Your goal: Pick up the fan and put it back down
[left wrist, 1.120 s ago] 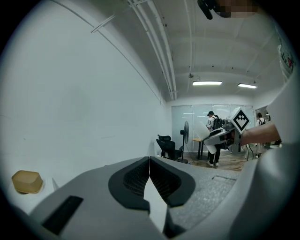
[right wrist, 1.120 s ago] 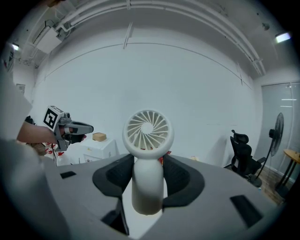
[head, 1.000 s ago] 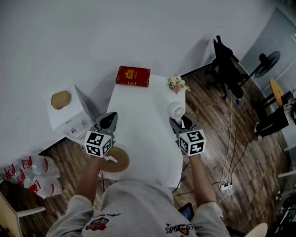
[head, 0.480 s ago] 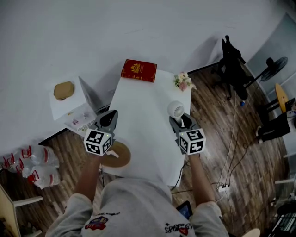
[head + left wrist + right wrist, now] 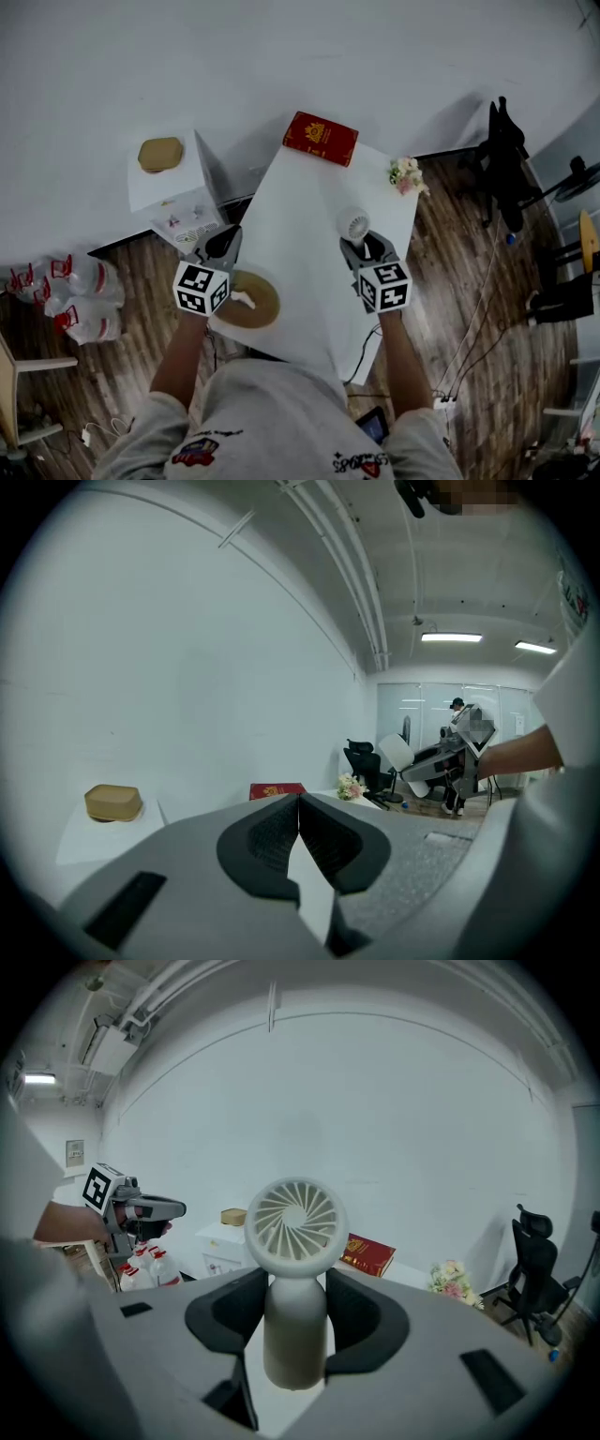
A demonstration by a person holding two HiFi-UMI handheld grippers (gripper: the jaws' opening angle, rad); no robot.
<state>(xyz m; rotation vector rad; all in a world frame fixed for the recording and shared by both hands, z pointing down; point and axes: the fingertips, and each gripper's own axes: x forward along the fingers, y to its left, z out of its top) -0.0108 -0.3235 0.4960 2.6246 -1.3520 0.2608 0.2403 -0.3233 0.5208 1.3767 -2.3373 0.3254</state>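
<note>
My right gripper (image 5: 295,1288) clasped the white fan (image 5: 295,1224) by its handle, upright at the white table's (image 5: 298,211) right side. My left gripper (image 5: 300,810), jaws pressed together and empty, hung by the left edge; a red book (image 5: 321,139) lay beyond.

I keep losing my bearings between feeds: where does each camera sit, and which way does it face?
Head view: on the person's head, steeply down on the white table; shows torso, left forearm, right forearm, left hand-held gripper, right hand-held gripper.
Left gripper view: on the left hand-held gripper, along its shut jaws toward the wall; right forearm at right.
Right gripper view: on the right hand-held gripper, along jaws shut on the fan; left hand at left.
Shared: the red book in all three.
</note>
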